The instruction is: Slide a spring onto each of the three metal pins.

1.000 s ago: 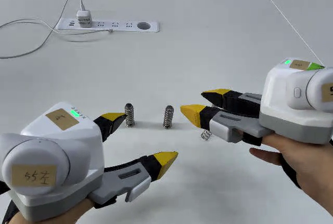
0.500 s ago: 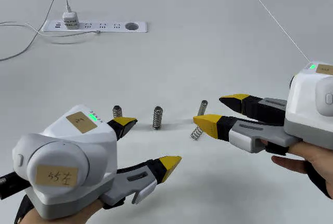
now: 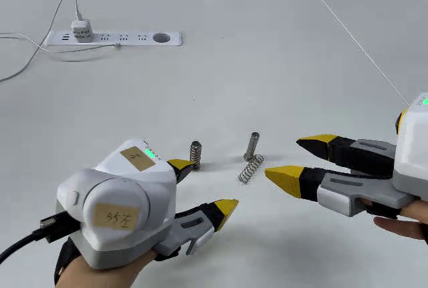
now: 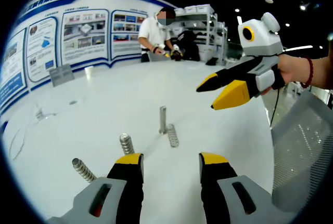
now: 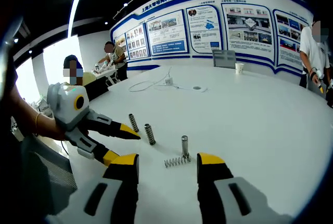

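Left gripper [image 3: 204, 186], white-bodied with black, yellow-tipped jaws, sits at the lower left of the head view, jaws spread and holding nothing. The matching right gripper [image 3: 291, 159] enters from the right edge, jaws likewise parted and empty. Tan paper stickers [image 3: 117, 216] on the left gripper bear handwritten marks too scrawled to read.

At frame centre, between the two tools, a bare upright metal pin [image 3: 251, 146] stands on the white tabletop [image 3: 281, 67]. A loose steel coil spring [image 3: 250, 168] lies on its side at the pin's foot, touching it or just beside it; which is unclear. To the left, a spring-sleeved pin [image 3: 195, 154] stands just beyond the left gripper's upper tip.

The left gripper view adds a second sleeved pin [image 4: 83, 169] at lower left.

A white power strip [image 3: 114, 37] with plugged charger and cable lies at the head view's upper left.

The gripper views open onto a hall with blue-and-white display boards [image 5: 208, 24], their Chinese headings too small to read. A person in a white shirt [image 4: 155, 34] stands at the table's far edge.
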Available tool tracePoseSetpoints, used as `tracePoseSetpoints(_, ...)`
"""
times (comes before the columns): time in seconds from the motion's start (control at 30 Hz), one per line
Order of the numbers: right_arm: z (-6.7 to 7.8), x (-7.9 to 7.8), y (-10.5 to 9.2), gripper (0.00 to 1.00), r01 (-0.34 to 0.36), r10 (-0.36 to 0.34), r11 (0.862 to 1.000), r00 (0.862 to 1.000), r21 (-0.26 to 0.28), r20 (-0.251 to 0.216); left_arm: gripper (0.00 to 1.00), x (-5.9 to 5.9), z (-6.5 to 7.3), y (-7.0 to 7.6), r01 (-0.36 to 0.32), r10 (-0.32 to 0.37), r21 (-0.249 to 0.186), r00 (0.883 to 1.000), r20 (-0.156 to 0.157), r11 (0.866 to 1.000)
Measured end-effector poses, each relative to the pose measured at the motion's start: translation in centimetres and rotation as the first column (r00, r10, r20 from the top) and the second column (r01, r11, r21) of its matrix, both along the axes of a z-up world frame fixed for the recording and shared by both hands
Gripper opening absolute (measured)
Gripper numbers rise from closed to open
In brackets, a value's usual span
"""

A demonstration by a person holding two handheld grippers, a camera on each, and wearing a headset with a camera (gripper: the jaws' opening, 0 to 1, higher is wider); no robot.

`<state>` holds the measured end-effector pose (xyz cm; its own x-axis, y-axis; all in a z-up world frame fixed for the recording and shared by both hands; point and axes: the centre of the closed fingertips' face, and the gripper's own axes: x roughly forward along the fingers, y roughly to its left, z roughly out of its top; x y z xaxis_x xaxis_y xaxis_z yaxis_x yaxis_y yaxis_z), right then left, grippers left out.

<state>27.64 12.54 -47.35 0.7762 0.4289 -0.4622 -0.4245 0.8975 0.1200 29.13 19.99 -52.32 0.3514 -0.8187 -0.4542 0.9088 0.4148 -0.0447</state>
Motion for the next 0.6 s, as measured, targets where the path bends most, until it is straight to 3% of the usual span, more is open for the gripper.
tracePoseSetpoints(0.33, -0.8, -1.2, -1.0, 0.45, 0.005, -0.005, 1.000, 1.000, -0.003, -0.024, 0.38, 0.3, -0.5, -2.5, 0.027, -0.027, 0.003, 0.999, 0.028, 1.000)
tracePoseSetpoints(0.6, -1.3, -1.6, -1.6, 0.43, 0.020, -0.020, 1.000, 0.999, -0.008, -0.042, 0.32, 1.0, -1.2, -4.0, 0.018, -0.019, 0.007, 0.999, 0.028, 1.000)
